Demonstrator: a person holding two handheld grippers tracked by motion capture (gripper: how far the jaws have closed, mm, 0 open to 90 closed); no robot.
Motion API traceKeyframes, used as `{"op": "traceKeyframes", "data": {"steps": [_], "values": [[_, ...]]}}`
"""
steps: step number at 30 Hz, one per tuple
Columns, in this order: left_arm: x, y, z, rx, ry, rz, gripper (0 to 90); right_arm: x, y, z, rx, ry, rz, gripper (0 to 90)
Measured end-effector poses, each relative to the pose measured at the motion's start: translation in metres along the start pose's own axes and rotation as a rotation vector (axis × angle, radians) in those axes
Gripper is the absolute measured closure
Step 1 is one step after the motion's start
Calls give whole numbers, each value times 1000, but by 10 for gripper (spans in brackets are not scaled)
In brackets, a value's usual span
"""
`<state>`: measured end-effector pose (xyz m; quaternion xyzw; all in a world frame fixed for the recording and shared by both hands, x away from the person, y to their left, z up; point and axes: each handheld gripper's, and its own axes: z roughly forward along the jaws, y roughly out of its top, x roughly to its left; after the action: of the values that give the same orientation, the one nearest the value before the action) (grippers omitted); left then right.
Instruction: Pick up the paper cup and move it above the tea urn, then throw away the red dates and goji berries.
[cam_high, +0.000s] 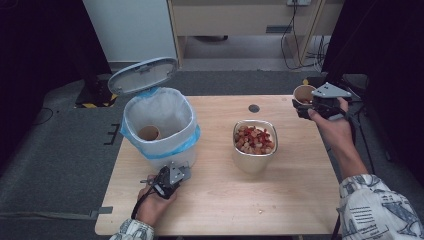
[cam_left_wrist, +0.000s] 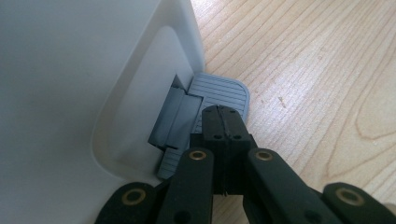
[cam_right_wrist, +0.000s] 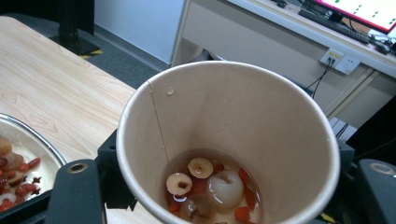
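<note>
Grey carpet is running around a pale wooden tabletop (cam_high: 300, 200), with cabinets and trailing cables standing at the far wall. A person is working a white pedal bin (cam_high: 162, 125) at the left of the tabletop: the left claw (cam_left_wrist: 223, 116), jaws pressed together on nothing, is bearing on the grey ribbed pedal (cam_left_wrist: 219, 91) at the bin's foot, and the lid (cam_high: 142, 75) is standing tilted open. A paper cup (cam_high: 149, 132) is already lying inside the liner.

At the far right corner the right claw (cam_high: 307, 106) is gripping a second cup (cam_right_wrist: 229, 144) by its walls, jaws set around it. This cup is standing roughly upright, its long axis near vertical and its mouth facing up, with liquid, red pieces and sliced fruit sitting in the bottom. Between bin and cup, a metal bowl (cam_high: 255, 142) is holding similar red and pale fruit.

The step in hand looks like clearing the cup, judging by the open bin. The next move probably calls for carrying it level leftward, emptying it where intended, while the pedal is held down.
</note>
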<state>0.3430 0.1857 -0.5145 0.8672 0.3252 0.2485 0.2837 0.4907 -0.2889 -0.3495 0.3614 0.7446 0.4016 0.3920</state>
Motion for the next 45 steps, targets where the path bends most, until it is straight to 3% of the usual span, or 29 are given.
{"op": "traceKeyframes", "data": {"steps": [13, 27, 31, 36, 38, 45], "values": [[0, 0, 0, -4, 0, -5, 900, 16, 26, 13, -21, 29, -76, 280], [0, 0, 0, -4, 1, -2, 900, 37, 34, 23, -22, 61, -195, 279], [0, 0, 0, -3, 2, 1, 900, 38, 35, 25, -23, 51, -201, 279], [0, 0, 0, -4, 1, -1, 900, 49, 39, 28, -37, 77, -231, 278], [0, 0, 0, -4, 2, -1, 900, 56, 40, 28, -46, 100, -270, 277], [0, 0, 0, -3, 2, -1, 900, 52, 37, 28, -35, 87, -261, 276]]}}
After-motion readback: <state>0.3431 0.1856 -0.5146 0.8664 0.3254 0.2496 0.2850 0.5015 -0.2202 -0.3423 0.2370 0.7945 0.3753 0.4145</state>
